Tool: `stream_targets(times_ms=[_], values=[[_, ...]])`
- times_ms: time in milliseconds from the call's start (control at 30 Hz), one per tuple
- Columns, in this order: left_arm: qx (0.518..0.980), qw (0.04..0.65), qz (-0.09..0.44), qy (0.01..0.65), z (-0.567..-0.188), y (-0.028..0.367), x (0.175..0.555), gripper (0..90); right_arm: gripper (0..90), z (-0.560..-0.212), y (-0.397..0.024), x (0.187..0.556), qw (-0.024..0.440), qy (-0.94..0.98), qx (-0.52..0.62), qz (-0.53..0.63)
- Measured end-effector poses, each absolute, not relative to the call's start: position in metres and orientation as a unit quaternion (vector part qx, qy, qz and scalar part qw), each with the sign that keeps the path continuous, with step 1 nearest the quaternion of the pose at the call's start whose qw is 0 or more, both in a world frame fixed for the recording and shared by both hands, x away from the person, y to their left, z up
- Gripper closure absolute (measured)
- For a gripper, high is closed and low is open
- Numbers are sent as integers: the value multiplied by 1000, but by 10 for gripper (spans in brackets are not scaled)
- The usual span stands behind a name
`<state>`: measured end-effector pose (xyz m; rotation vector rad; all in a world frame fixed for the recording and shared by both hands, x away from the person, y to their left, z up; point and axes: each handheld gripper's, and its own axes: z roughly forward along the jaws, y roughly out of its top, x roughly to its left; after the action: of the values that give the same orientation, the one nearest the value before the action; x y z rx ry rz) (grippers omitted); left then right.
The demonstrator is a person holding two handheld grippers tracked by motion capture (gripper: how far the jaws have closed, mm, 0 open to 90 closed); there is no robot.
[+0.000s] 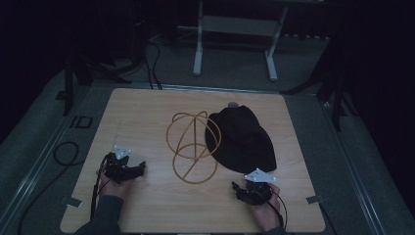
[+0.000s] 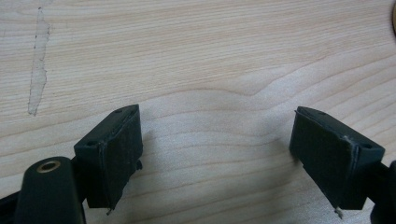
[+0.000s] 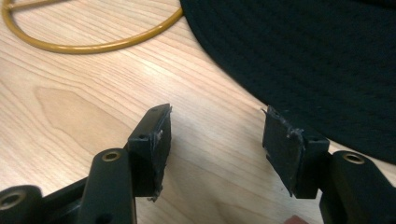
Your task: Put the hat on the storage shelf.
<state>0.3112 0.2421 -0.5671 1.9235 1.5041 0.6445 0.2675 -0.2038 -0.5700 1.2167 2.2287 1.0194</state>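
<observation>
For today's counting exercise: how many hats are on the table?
1. The black hat lies right of the table's middle, beside the wire frame, just ahead of the right gripper. None seems hidden.

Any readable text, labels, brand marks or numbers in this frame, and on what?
"ID": dark block marking on the grey floor mat left of the light wooden table, high view; reading uncertain in the dim light.
Black fabric hat: no lettering visible.
Yellow wire hat stand: none.
Black tool pads in the gripper views: none.
</observation>
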Motion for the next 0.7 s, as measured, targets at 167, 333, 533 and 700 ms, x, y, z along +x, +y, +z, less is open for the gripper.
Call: stream_targets(times_ms=[167, 333, 533, 700], values=[[726, 303, 243, 567, -567, 242, 311, 176, 413, -570, -203, 267, 203, 795, 441, 363], [726, 303, 243, 567, -567, 242, 311, 176, 405, -568, -202, 270, 198, 800, 443, 354], [726, 303, 243, 567, -567, 242, 311, 176, 511, -562, -201, 276, 182, 814, 438, 336], [726, 303, 243, 567, -567, 242, 311, 176, 564, -558, -206, 279, 177, 819, 432, 333]])
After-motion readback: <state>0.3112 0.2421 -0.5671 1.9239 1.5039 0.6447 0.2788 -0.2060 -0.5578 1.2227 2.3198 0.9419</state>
